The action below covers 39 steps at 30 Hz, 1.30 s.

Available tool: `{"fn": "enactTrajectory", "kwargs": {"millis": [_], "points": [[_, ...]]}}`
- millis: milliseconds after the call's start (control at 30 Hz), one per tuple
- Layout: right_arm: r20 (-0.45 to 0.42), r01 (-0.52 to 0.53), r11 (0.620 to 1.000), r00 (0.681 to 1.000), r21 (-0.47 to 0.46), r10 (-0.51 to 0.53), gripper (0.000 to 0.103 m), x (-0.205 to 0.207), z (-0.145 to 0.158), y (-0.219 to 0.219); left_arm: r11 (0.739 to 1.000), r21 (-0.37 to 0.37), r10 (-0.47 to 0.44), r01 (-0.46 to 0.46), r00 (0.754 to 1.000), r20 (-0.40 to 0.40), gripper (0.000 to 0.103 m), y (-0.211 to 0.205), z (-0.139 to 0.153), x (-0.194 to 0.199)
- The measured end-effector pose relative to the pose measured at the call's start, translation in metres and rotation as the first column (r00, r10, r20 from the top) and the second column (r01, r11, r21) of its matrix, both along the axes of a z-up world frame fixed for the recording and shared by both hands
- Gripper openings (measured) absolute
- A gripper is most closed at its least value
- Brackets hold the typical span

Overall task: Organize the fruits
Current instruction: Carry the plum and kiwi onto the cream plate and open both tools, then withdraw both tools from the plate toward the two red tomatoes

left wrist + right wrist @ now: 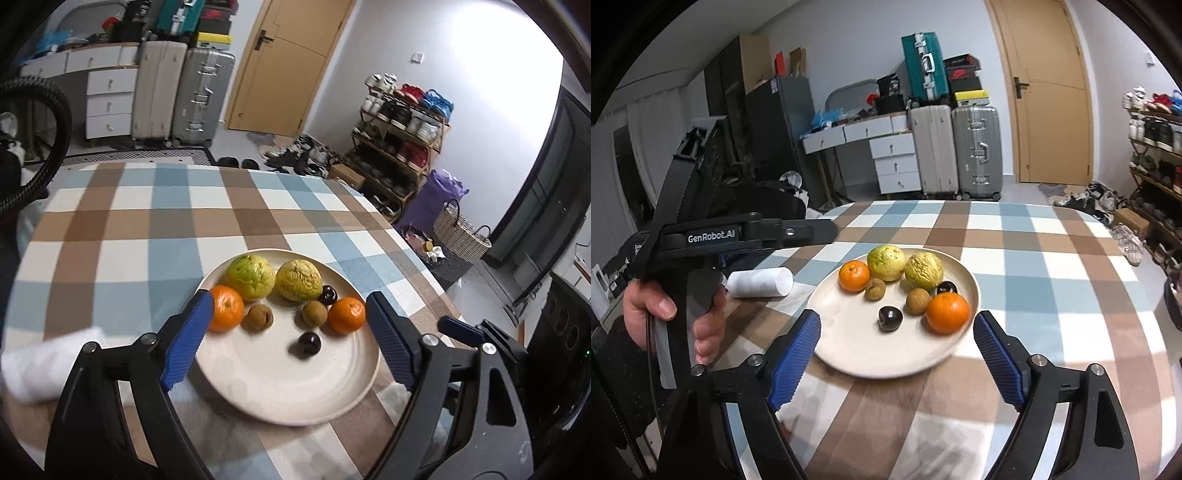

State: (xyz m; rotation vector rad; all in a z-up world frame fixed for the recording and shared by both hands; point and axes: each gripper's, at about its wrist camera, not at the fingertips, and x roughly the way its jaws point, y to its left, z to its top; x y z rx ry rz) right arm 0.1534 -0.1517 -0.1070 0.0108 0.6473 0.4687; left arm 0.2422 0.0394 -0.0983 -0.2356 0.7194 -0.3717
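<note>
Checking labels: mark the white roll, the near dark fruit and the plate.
white roll [759,282], right wrist view, middle of its side.
near dark fruit [890,318], right wrist view, top face.
plate [280,384], left wrist view, bare near part.

Bare near half of plate [886,354]; fruit crowding far half; white roll [759,282] beside.

Black claw [895,325] frames, ribbed blue pads [796,354]

Fruits [925,271] on cream plate [857,347]
</note>
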Motion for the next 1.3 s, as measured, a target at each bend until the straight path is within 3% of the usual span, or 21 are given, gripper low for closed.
{"fn": "enactTrajectory", "kwargs": {"millis": [67,167,367,567,700,900,1133,1300], "points": [[0.002,0.013,1.000,1.000,0.017,-0.013,0.091,-0.013,0.003,-0.004,1.000,0.009,0.030,-0.030,0.999,0.011,0.087,0.002,0.005,-0.017],[0.014,0.028,0.999,1.000,0.033,-0.028,0.093,-0.030,0.008,-0.008,0.997,0.024,0.076,-0.077,0.996,0.041,0.102,0.003,0.011,-0.047],[0.055,0.036,0.997,0.998,0.062,-0.039,0.101,-0.062,0.018,-0.012,0.981,0.083,0.166,-0.174,0.982,0.089,0.102,0.001,0.017,-0.099],[0.057,0.026,0.996,0.998,0.082,-0.031,0.102,-0.081,0.019,-0.012,0.967,0.114,0.216,-0.227,0.971,0.105,0.102,-0.004,0.015,-0.135],[0.022,0.013,0.995,1.000,0.101,-0.015,0.102,-0.089,0.011,-0.012,0.966,0.106,0.227,-0.234,0.971,0.078,0.102,-0.002,0.008,-0.148],[-0.068,-0.027,0.993,0.997,0.114,0.034,0.102,-0.099,-0.012,-0.005,0.959,0.159,0.230,-0.233,0.972,0.042,0.102,-0.004,-0.016,-0.162],[-0.201,-0.086,0.991,0.974,0.098,0.105,0.102,-0.102,-0.044,0.011,0.961,0.168,0.224,-0.219,0.975,-0.013,0.102,-0.003,-0.043,-0.169],[-0.205,-0.120,0.990,0.970,0.072,0.133,0.098,-0.105,-0.050,0.021,0.964,0.153,0.224,-0.218,0.975,-0.018,0.102,0.004,-0.050,-0.171]]}}
